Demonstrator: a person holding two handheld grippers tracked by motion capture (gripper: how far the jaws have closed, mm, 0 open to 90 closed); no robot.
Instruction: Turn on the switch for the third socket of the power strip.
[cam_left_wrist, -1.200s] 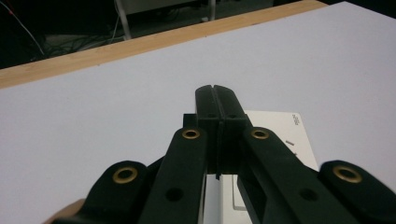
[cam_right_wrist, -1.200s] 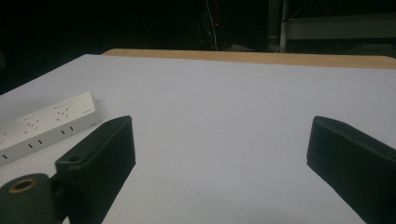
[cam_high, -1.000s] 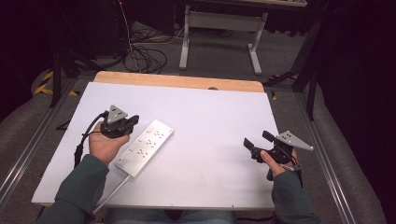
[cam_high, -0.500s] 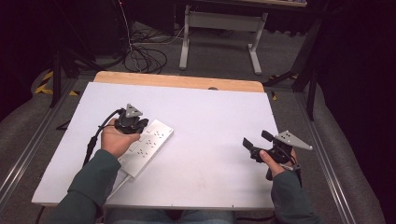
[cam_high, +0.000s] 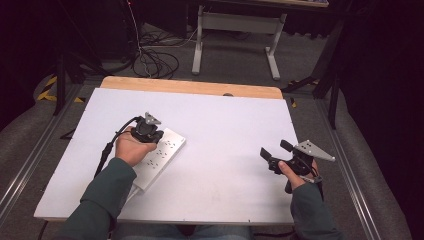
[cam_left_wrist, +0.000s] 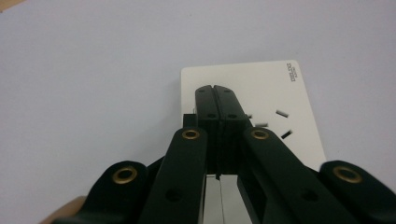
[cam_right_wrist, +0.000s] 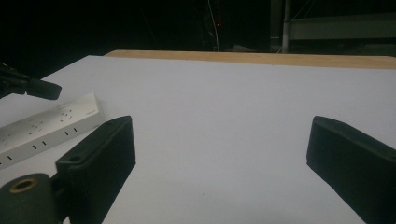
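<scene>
- Spreading across most of the scene is a white table (cam_high: 225, 125), with a wooden strip (cam_high: 190, 87) along its far edge.
- Lying on the table's left half, a white power strip (cam_high: 162, 152) sits at a slant, its far end nearer the table's middle, sockets facing up.
- Over the power strip's far end the left gripper (cam_left_wrist: 216, 95) hovers, held in the person's left hand (cam_high: 131, 147); its jaws are pressed together with nothing between them. Whether the tips touch the strip I cannot tell.
- Well to the right of the power strip, the right gripper (cam_high: 272, 152) is held low above the table, jaws spread wide and empty, pointing toward the strip.
</scene>
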